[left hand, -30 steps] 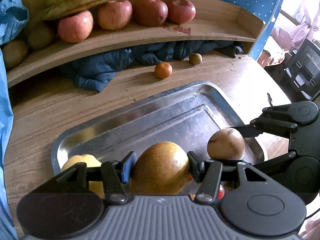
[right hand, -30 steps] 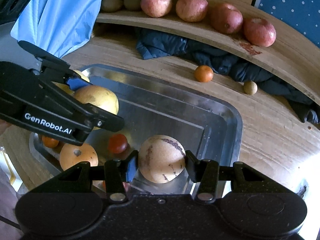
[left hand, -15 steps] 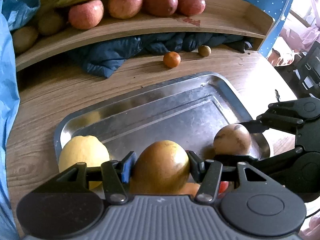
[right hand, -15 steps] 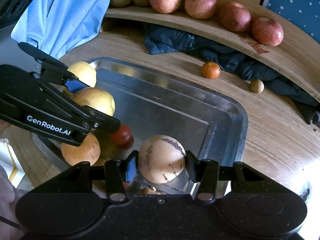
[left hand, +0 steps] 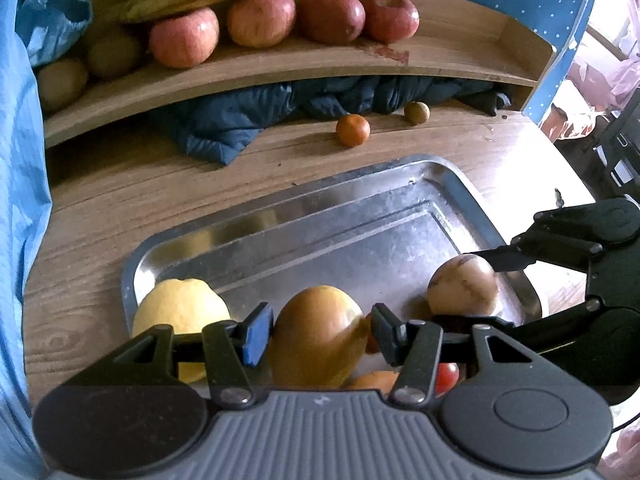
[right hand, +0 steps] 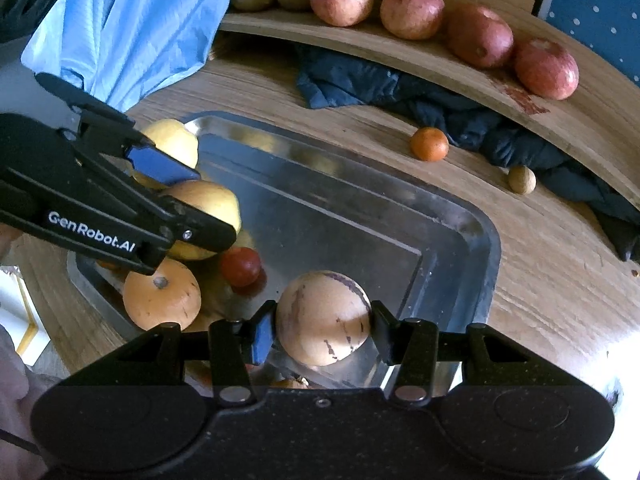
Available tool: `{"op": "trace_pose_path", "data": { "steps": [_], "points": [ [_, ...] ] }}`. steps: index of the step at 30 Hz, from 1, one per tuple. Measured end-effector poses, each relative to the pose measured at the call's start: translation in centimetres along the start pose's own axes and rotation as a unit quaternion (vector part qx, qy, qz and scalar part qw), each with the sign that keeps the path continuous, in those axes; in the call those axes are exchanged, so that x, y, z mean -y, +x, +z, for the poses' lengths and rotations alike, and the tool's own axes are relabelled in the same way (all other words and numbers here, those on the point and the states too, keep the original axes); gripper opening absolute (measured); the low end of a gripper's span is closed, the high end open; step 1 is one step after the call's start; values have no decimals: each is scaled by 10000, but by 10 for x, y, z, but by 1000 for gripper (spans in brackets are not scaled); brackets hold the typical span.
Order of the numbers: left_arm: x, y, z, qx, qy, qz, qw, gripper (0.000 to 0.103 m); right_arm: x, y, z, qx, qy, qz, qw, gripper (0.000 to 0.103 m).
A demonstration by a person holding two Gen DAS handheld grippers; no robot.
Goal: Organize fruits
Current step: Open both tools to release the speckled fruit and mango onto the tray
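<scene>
Compared with a second ago, both views are now showing more of the tray's near end: the yellow fruit (left hand: 180,312) at the near left corner is standing fully in sight and the shelf of apples (left hand: 328,14) is sitting higher in frame. Left gripper (left hand: 318,330) is clamping the brownish-yellow fruit (left hand: 316,336) over the near edge of the metal tray (left hand: 360,184). Right gripper (right hand: 322,322) is clenching the tan, purple-streaked fruit (right hand: 322,316) over the tray's near right part.

Risks, as judged: both held fruits are round and smooth, so either could be slipping from its pads. The near end is crowding up — orange fruit (right hand: 160,294) and small red fruit (right hand: 240,266) are lying just beside the drop zone, so a release could be knocking them or sending fruit rolling off.
</scene>
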State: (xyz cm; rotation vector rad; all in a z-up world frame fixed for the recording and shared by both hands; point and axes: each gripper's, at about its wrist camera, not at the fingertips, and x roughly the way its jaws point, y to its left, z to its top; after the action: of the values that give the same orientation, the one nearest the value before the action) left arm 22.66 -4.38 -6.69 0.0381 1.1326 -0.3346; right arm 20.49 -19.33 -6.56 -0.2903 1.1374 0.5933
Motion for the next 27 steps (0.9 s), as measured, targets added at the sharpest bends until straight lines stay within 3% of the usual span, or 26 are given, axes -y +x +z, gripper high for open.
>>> {"op": "trace_pose_path", "data": {
  "steps": [5,7,12,17,19,23,27],
  "points": [
    [0,-8,-2,82,45,-66,9999,62,1,-4,3,24,-91,18,10000,52],
    [-1,-13,-4,72,83,-134,9998,70,3,-8,4,50,-108,31,9999,52],
    [-2,-28,-12,88,215,-258,9994,82,9,-21,1,68,-156,121,9998,64],
    [-3,-44,-23,59,353,-378,9986,94,12,-37,-7,122,-324,241,9991,83],
    [-2,-49,-27,93,281,-254,9992,98,13,-42,-10,125,-379,336,9986,87],
    [-3,-60,-37,97,331,-191,9992,102,16,-50,-12,36,-572,622,9964,97],
    [-7,-68,-45,5,507,-86,9987,103,14,-55,-15,-125,-996,891,9910,99]
  ]
}}
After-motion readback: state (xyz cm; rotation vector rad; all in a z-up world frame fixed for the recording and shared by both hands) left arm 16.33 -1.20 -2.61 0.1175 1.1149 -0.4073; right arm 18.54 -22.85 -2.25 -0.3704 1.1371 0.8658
